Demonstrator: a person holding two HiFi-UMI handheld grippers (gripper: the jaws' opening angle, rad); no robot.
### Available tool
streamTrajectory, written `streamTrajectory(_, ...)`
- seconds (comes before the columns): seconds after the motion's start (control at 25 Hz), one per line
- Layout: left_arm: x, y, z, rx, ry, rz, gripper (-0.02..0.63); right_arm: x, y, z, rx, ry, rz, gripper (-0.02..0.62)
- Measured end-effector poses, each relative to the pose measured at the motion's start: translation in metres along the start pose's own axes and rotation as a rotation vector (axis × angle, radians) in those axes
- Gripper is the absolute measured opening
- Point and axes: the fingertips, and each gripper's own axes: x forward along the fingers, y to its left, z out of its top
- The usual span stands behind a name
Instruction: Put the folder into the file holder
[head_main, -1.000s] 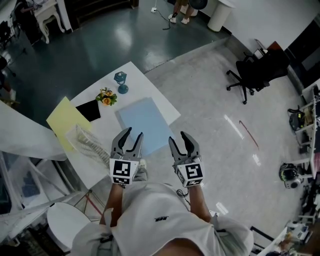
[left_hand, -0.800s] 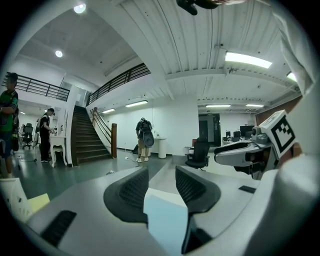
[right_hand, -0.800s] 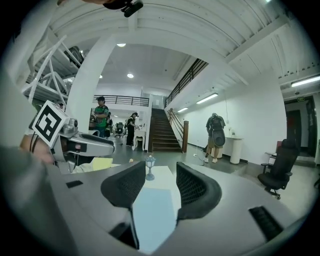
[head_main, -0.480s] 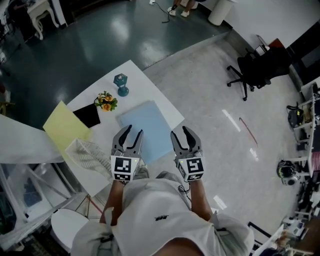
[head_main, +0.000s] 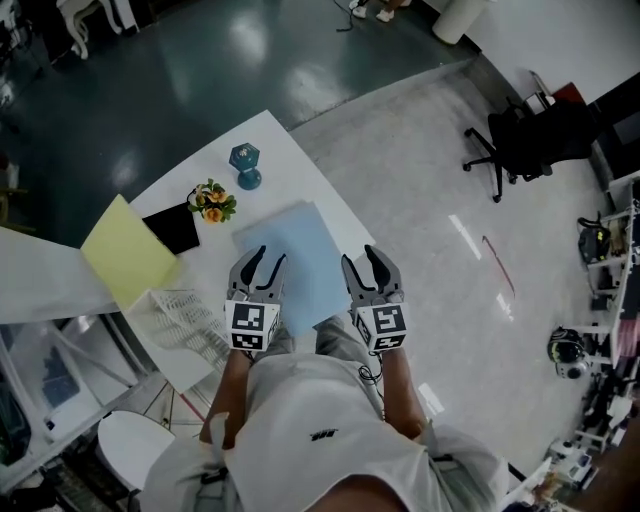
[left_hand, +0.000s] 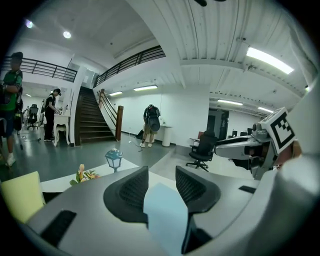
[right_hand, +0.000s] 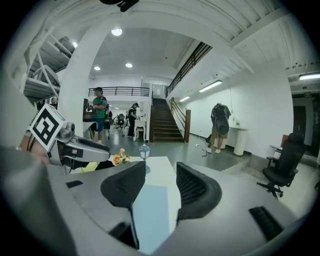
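The blue folder looks smooth and matt, card or thin plastic; which cannot be told. The yellow sheet is equally flat and matt. The table has a smooth white top with a slight sheen. The file holder looks like fine white wire mesh. The left gripper and right gripper are matt grey plastic, their pads dark and finely ribbed. The dark floor is glossy, mirroring lamps; the pale floor is polished too. The shirt is white cloth.
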Motion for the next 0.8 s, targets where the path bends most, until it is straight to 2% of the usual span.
streamTrajectory(0.36, 0.037, 0.019, -0.037, -0.060, 0.101, 0.117, 0.187, 0.060, -0.025, -0.030, -0.008, 0.098, 0.129, 0.195)
streamTrajectory(0.8, 0.062, 0.047, -0.083, -0.162, 0.203, 0.274, 0.210, 0.119, -0.029, -0.066, -0.010, 0.235, 0.320, 0.195)
